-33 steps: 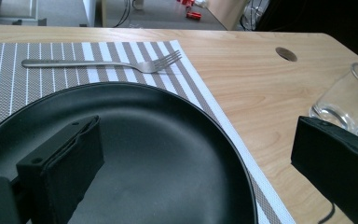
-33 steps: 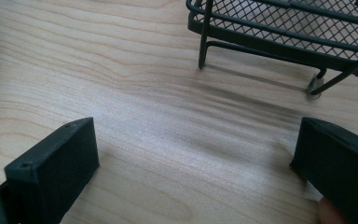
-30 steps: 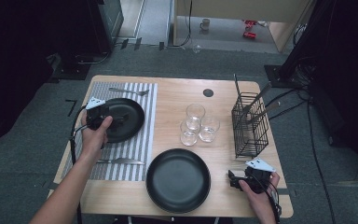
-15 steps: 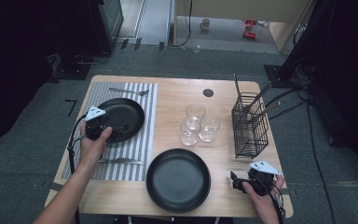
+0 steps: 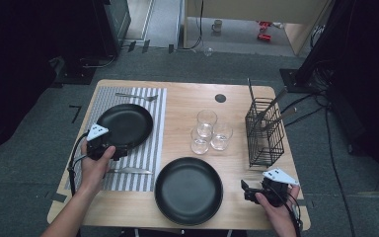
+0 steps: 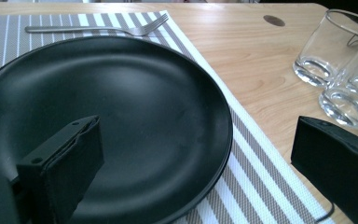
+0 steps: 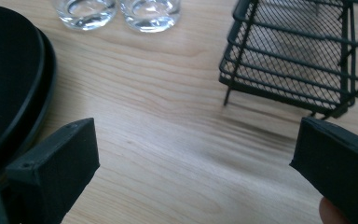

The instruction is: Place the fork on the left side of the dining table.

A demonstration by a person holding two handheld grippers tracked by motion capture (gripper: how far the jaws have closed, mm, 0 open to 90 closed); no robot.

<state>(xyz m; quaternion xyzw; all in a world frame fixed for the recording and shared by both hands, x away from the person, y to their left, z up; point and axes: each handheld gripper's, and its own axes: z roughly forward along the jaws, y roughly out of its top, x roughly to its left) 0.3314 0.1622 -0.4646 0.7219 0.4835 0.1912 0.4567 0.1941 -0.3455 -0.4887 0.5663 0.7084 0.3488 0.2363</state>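
Note:
A black plate (image 5: 127,123) lies on the striped placemat (image 5: 154,148) at the left. My left gripper (image 5: 114,149) hovers at that plate's near rim, open and empty. In the left gripper view, the left jaw stands over the plate (image 6: 121,107) and the right jaw over the mat's edge; my left gripper (image 6: 196,172) holds nothing. A second black plate (image 5: 188,190) sits at the front centre. My right gripper (image 5: 246,190) is open, low over bare wood just right of it. In the right gripper view, that plate (image 7: 9,79) is at the left and my right gripper (image 7: 196,172) is empty.
Three clear glasses (image 5: 207,129) stand mid-table. A black wire rack (image 5: 264,133) with utensils stands at the right. A fork (image 5: 135,96) lies on the mat's far end and a knife (image 5: 128,171) on its near end. Dark hole (image 5: 220,98) in the tabletop.
My left gripper has drawn back from over the plate toward its near rim. My right gripper has shifted slightly right and toward the front edge. Both stay open.

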